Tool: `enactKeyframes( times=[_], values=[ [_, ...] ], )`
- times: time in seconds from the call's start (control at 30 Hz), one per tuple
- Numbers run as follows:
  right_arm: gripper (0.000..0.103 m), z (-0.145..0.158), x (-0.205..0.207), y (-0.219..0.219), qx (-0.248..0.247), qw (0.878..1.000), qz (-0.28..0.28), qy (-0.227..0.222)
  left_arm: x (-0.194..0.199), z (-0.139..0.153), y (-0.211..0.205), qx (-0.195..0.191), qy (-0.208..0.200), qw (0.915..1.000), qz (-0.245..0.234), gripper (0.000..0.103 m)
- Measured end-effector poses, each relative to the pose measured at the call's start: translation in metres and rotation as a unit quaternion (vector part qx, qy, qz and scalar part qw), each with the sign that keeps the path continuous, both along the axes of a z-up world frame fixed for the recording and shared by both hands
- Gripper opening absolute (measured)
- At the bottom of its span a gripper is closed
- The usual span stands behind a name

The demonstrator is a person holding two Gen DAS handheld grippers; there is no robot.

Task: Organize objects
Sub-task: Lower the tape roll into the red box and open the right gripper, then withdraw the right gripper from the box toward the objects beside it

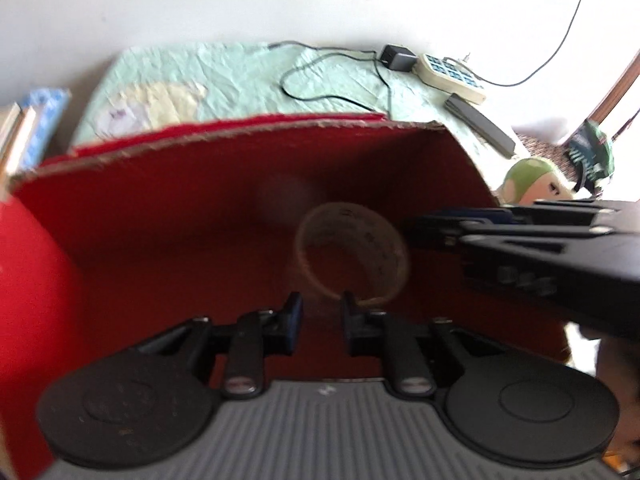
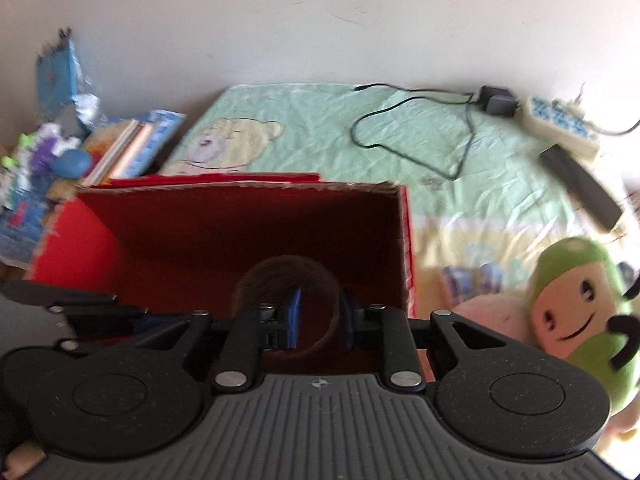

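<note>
A nearly used-up tape roll [image 1: 394, 258] sits blurred inside the open red cardboard box [image 1: 168, 208]. My left gripper [image 1: 320, 318] is open just in front of the roll, whose lower rim is close to its right finger. My right gripper [image 1: 416, 226] reaches in from the right, its tips at the roll's right edge. In the right wrist view, the roll [image 2: 280, 270] rings my right gripper's left finger, and its right wall stands between the fingers of my right gripper [image 2: 320, 320]. The jaws are wider apart than that wall. The box [image 2: 224, 220] lies straight ahead.
The box rests on a pale green mat [image 2: 320, 128]. A black cable [image 2: 404, 152], an adapter [image 2: 496, 104], a power strip [image 2: 560, 124] and a dark bar [image 2: 580, 184] lie behind it. A green plush toy [image 2: 576, 304] is at the right, with books [image 2: 132, 148] at the left.
</note>
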State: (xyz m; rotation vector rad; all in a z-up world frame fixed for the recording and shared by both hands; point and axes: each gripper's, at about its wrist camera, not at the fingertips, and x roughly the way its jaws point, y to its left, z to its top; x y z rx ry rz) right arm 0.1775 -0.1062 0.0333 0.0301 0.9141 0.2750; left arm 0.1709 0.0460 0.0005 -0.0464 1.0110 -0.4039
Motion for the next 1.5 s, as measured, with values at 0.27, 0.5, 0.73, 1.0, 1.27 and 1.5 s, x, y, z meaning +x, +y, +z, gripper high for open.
enactKeyframes(
  times=[0.27,0.5,0.73,1.0,1.27,1.5],
  values=[
    [0.018,-0.015,-0.016,0.013,0.010,0.998,0.041,0.047,-0.002,0.004,0.039,0.021,-0.016,0.9992,0.029,0.030],
    [0.017,-0.020,-0.031,0.011,0.034,0.994,0.036,0.101,0.002,0.003,0.047,0.022,-0.016,0.9990,0.037,0.030],
    [0.022,-0.022,-0.051,0.013,0.055,0.990,0.017,0.127,0.002,0.003,0.055,0.031,-0.016,0.9988,0.035,0.030],
    [0.022,-0.015,-0.042,0.023,0.090,0.988,0.014,0.124,0.004,0.002,0.061,0.041,-0.015,0.9980,0.045,0.030],
    [0.022,-0.025,0.012,0.065,0.111,0.983,-0.022,0.142,0.006,0.002,0.058,0.077,-0.008,0.9939,0.078,0.031],
    [0.019,-0.036,0.016,0.058,0.099,0.981,-0.079,0.147,0.006,0.003,0.057,0.094,-0.016,0.9918,0.084,0.038]
  ],
)
